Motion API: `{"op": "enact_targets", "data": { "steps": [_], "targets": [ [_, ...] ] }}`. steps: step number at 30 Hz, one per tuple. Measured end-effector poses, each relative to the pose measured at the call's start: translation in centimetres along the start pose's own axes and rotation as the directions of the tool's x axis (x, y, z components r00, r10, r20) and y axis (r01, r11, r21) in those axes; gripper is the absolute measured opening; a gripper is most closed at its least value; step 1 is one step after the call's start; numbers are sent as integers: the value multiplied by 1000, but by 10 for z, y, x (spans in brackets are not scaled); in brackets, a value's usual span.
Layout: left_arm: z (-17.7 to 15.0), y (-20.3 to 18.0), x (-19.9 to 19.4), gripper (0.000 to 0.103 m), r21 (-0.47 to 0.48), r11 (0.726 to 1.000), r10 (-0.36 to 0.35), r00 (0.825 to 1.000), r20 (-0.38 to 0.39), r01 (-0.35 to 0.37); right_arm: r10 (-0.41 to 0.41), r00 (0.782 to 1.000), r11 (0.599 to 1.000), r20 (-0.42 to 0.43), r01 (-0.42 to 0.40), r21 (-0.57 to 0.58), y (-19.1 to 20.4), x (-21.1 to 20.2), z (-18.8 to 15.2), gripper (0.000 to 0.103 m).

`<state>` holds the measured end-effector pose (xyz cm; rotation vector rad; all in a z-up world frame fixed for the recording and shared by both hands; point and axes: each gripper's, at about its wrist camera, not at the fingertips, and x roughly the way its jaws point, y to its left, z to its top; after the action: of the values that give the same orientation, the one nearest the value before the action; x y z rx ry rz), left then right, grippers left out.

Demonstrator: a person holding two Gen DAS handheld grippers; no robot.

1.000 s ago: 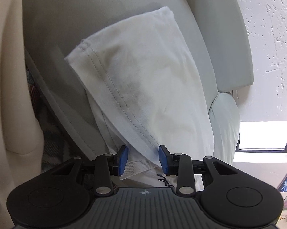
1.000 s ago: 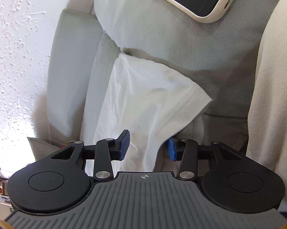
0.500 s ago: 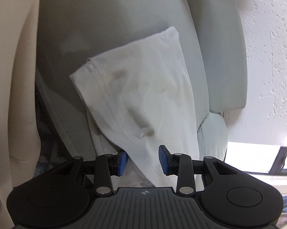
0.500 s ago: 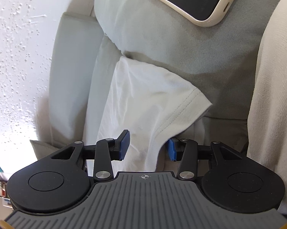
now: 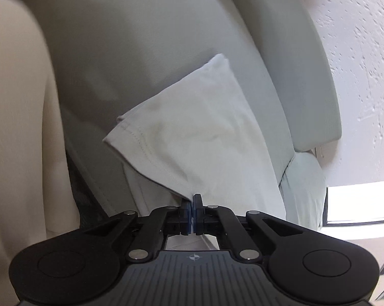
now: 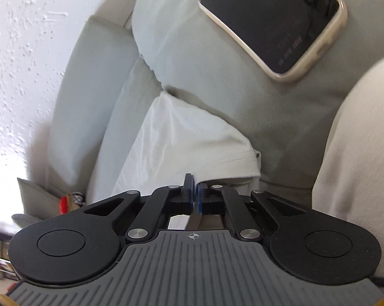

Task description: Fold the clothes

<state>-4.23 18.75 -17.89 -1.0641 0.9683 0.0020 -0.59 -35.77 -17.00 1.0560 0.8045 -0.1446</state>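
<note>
Fingers (image 5: 184,210) of the left gripper (image 5: 192,205) are seen pressed together, their blue pads clamped on the near edge of the white T-shirt (image 5: 199,140). In the left wrist view, a cream-coloured cushion (image 5: 15,132) fills the left side. Next to it, the grey-green sofa (image 5: 120,51) is spread across the middle, and the T-shirt is laid on its seat, with a stitched sleeve hem turned toward the left and the body of the cloth stretched away toward the sofa's far cushions. Further right, a textured white wall (image 5: 365,51) is seen, and a bright window (image 5: 357,201) is visible low at the right edge.

In the right wrist view, the same wall (image 6: 18,51) is placed at the left, with the sofa's cushions (image 6: 95,89) beside it. The T-shirt (image 6: 181,137) is found in the middle, and its near edge, just beside the hemmed sleeve, is pinched between the closed fingers (image 6: 188,188) of the right gripper (image 6: 194,193). Above and to the right, a phone (image 6: 273,20) in a pale case is lying screen-up on the sofa, well apart from the shirt. The cream cushion (image 6: 357,153) is seen at the far right.
</note>
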Motion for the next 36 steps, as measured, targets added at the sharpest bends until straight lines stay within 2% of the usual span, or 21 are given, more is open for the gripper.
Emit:
{"op": "enact_targets", "data": {
  "steps": [5,7,8,10,12,13,17,19,20,21,22,23,25,26,27,29,31,32,33,34,36],
  "targets": [
    [5,-20,-9,0,-16,1000,-16,1000,-16,16,-75,997,996,-36,73,-46,24,-17,8,4],
    [7,-21,-10,0,-32,999,-8,1000,-26,7,-120,992,988,-27,117,-104,33,-21,9,4],
    [6,-24,-6,0,-6,999,33,999,-37,-33,-151,988,978,-20,147,-147,37,-22,9,4],
    [5,-29,3,1,49,992,120,991,-58,-117,-240,970,943,-27,227,-245,42,-18,7,15],
    [-1,-35,17,23,127,963,251,962,-108,-237,-338,940,894,-38,308,-326,41,-13,5,40],
    [-5,-37,23,23,167,944,308,943,-125,-286,-348,937,883,-27,318,-344,40,-17,3,42],
    [-24,-52,18,27,322,905,331,936,-120,-279,-365,930,845,43,350,-404,40,-41,-6,41],
    [-31,-63,13,27,400,881,314,944,-96,-253,-349,935,825,61,338,-454,45,-44,-11,29],
    [-34,-69,11,25,437,869,292,953,-74,-232,-336,940,816,58,322,-481,49,-42,-14,15],
    [-35,-72,6,25,479,852,264,963,-47,-210,-323,945,806,55,305,-507,52,-40,-16,14],
    [-37,-77,4,25,525,829,236,971,-19,-192,-303,952,802,38,277,-529,59,-31,-20,14],
    [-40,-80,3,24,580,794,211,977,16,-181,-282,959,799,19,246,-549,66,-21,-24,14],
    [-47,-97,19,24,698,687,162,980,119,-199,-244,970,785,-7,193,-589,79,0,-33,17],
    [-51,-103,31,22,749,620,157,972,173,-234,-221,975,767,-10,168,-619,86,11,-40,17],
    [-54,-106,42,19,778,569,165,964,208,-265,-220,976,735,9,171,-656,91,21,-47,17],
    [-58,-104,61,19,815,493,193,952,237,-303,-286,953,632,96,263,-729,94,39,-61,18],
    [-52,-93,66,20,815,448,321,917,236,-367,-381,919,582,100,323,-746,82,49,-69,21],
    [-50,-85,55,20,817,446,339,913,225,-366,-382,919,603,97,327,-727,75,42,-67,23],
    [-48,-76,44,21,817,446,361,909,209,-366,-416,906,621,75,344,-704,71,37,-62,27],
    [-42,-67,37,20,812,458,403,899,173,-362,-431,900,642,56,350,-682,67,31,-55,27],
    [-30,-60,35,18,778,525,442,892,97,-345,-452,892,684,17,359,-635,61,18,-40,28]
  ]
}}
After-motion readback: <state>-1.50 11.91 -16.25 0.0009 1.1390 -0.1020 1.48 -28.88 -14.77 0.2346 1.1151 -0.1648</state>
